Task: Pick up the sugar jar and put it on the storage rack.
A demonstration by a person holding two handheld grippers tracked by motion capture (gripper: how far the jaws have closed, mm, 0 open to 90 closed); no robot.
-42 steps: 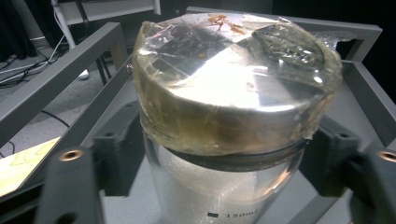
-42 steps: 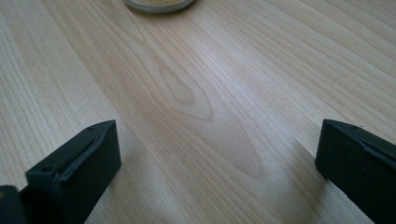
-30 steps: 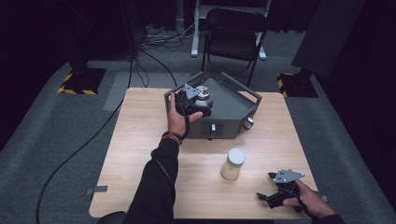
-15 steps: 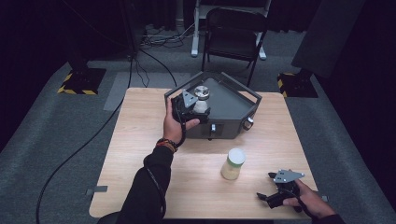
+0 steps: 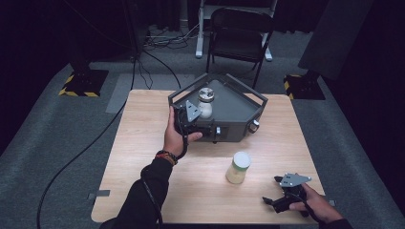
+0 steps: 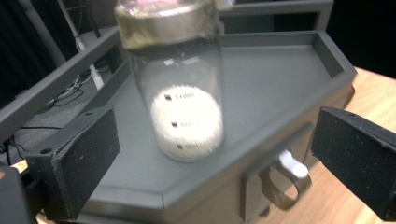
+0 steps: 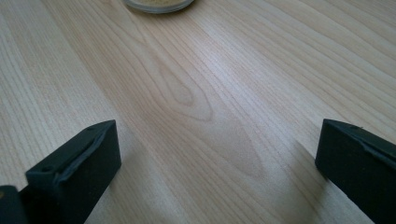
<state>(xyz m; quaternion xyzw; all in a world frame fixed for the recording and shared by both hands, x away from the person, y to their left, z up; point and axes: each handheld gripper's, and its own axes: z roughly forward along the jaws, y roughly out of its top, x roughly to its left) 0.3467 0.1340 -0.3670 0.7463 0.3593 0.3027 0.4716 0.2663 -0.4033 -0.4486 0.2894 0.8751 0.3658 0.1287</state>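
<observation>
Clear glass jar with a silver metal lid, upright on the floor of the dark grey angular metal tray. White powder fills its lower part; a round white label faces the near rim.

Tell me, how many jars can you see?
2. A clear jar with a metal lid stands in the grey tray, before the open left gripper. A white-lidded jar stands on the table.
</observation>
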